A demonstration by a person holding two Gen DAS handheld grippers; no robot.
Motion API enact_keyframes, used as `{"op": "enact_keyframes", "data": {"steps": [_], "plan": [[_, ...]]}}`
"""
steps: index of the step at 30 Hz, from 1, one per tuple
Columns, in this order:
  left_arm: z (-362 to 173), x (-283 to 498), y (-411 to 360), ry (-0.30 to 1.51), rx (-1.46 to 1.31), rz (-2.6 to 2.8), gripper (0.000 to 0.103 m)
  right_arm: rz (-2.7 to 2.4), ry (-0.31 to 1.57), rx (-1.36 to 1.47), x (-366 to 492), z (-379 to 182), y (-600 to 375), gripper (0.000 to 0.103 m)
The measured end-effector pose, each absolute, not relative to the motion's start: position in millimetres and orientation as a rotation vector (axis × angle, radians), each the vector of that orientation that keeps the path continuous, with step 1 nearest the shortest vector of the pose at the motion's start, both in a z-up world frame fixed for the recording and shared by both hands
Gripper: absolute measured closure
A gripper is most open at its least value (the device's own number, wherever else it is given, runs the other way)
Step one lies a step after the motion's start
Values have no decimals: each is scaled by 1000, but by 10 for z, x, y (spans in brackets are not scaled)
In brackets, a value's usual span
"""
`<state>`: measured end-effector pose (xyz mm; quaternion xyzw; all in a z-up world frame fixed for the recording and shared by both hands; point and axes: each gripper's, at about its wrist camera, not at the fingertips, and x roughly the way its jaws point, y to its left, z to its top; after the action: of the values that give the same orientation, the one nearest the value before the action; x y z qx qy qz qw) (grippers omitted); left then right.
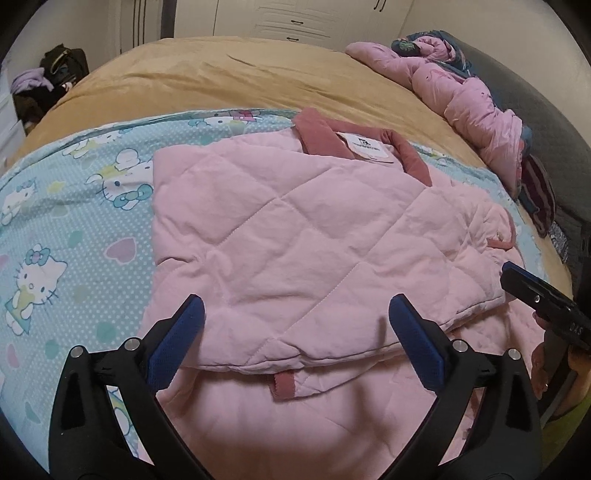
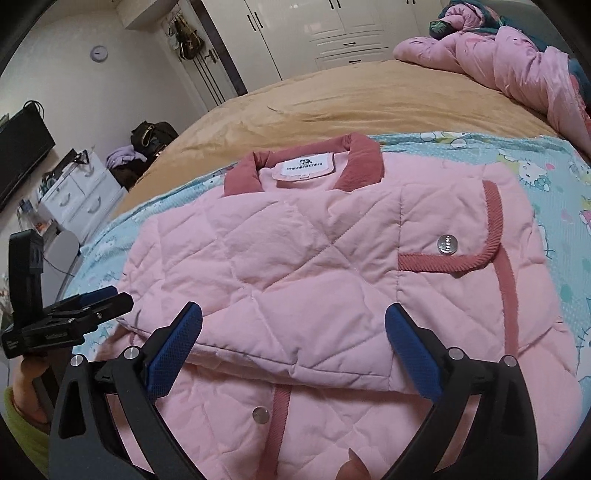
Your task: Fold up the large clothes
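Observation:
A pink quilted jacket (image 1: 288,236) with a dark pink collar lies partly folded on a Hello Kitty sheet (image 1: 74,229); it also shows in the right wrist view (image 2: 295,266). My left gripper (image 1: 295,314) is open, its blue pads just above the jacket's near folded edge, holding nothing. My right gripper (image 2: 293,321) is open over the jacket's near part and empty. The right gripper also shows at the right edge of the left wrist view (image 1: 532,291), and the left gripper at the left of the right wrist view (image 2: 92,310).
The bed has a tan blanket (image 1: 240,77) beyond the sheet (image 2: 554,177). A bunched pink quilt (image 1: 472,110) lies at the far right (image 2: 517,62). White wardrobes (image 2: 332,29) stand behind, a white drawer unit (image 2: 81,192) and dark bags (image 2: 151,136) at the left.

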<state>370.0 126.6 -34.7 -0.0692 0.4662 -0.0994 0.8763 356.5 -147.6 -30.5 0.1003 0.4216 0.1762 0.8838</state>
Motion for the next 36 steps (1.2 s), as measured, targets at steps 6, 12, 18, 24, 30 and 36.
{"op": "enact_keyframes", "data": {"steps": [6, 12, 18, 24, 30, 36], "plan": [[-158, 3631, 1261, 943, -150, -212, 9, 372, 846, 213, 3453, -117, -1482, 4], [49, 3532, 1205, 901, -149, -213, 9, 377, 814, 200, 3325, 121, -1473, 4], [226, 3341, 1147, 889, -186, -238, 9, 385, 789, 197, 3172, 359, -1525, 4], [453, 3122, 1024, 861, -213, -239, 9, 378, 747, 197, 2975, 649, -1695, 4], [740, 2894, 833, 822, -212, -251, 9, 358, 711, 180, 2731, 926, -1878, 4], [933, 2715, 674, 805, -193, -252, 9, 355, 677, 174, 2501, 1121, -2035, 4]]}}
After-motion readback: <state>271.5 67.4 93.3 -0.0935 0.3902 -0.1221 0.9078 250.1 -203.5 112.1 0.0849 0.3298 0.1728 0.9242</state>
